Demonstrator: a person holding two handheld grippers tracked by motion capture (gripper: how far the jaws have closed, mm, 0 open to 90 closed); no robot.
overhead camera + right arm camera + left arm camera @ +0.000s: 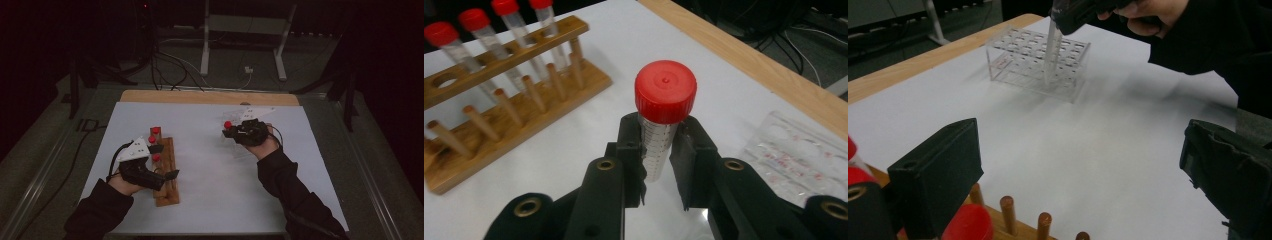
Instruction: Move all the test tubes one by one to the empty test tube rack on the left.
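Note:
My right gripper is shut on a clear test tube with a red cap, gripped just below the cap. In the high view that gripper holds the capped tube at a clear acrylic rack at the right. The tube hangs upright over the acrylic rack; whether its tip is in a hole I cannot tell. My left gripper stands open over a wooden rack with three red-capped tubes. Its jaws are wide apart, and a red cap lies by the left one.
White paper covers the table, with a wooden edge at the far side. Beyond it stand a metal frame and loose cables on a dark floor. The wooden rack has a row of upright pegs.

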